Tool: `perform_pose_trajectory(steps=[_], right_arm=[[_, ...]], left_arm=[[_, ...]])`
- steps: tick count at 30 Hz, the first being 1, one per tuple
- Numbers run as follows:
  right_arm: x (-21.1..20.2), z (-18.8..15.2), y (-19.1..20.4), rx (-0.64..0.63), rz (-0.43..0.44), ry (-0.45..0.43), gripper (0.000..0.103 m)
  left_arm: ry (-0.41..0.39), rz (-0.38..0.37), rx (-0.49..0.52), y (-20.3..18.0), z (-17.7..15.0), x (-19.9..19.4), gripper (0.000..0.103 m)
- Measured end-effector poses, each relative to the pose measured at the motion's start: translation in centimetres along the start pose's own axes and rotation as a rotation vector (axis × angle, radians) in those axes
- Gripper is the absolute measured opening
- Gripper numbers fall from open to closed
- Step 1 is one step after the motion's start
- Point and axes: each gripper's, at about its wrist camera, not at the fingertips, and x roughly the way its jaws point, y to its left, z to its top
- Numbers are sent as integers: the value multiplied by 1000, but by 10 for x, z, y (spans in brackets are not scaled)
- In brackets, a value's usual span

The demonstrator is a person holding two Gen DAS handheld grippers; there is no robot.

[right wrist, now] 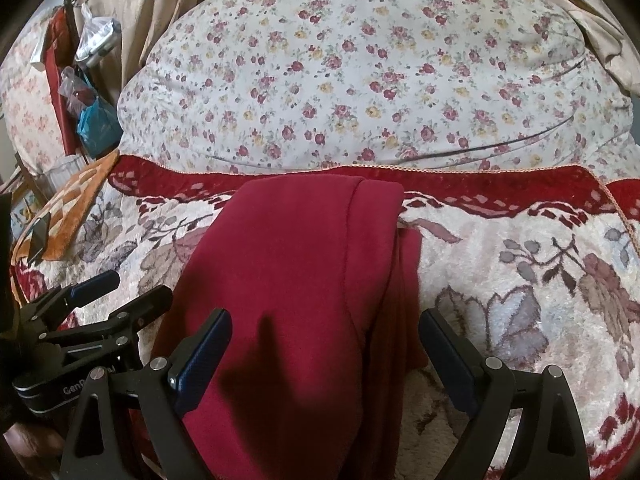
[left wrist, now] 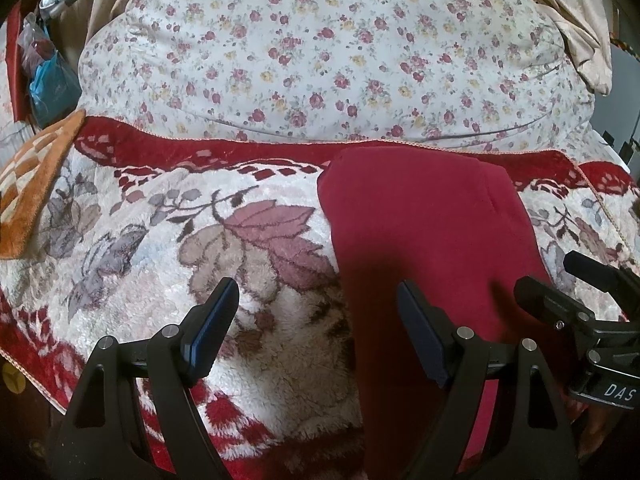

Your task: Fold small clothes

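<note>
**Desk:** Ahead of both tools, what lies on the bed?

**Photographer:** Between and just beyond the fingers of the right gripper (right wrist: pixel 326 344), a dark red garment (right wrist: pixel 304 280) lies lengthwise on the plush floral blanket (right wrist: pixel 520 272), already doubled, its far end near the blanket's red border. Both sets of jaws stand wide apart, holding nothing. The left gripper (left wrist: pixel 318 320) hovers with the garment's edge under its right finger only.

**Desk:** What could go wrong?

**Photographer:** A lower layer pokes out along the garment's right side. My guess is that a pinch taking only the top layer would drag the fold askew, and the deep pile could get nipped along with the cloth.

**Desk:** Do the views differ?

**Photographer:** Only the right wrist shows that stray layer. The left wrist shows more bare blanket to its own left, plus the orange checked cloth (left wrist: pixel 32 192) at the far left. Each camera catches the other tool at its edge. Beyond both sits a flowered quilt (right wrist: pixel 360 80).
</note>
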Motion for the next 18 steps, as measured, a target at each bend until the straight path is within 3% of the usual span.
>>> perform_pose_trajectory(steps=[18], right_arm=[[3, 0, -4, 7, 1, 12, 93]], left_arm=[[7, -3, 1, -1, 1, 3, 81]])
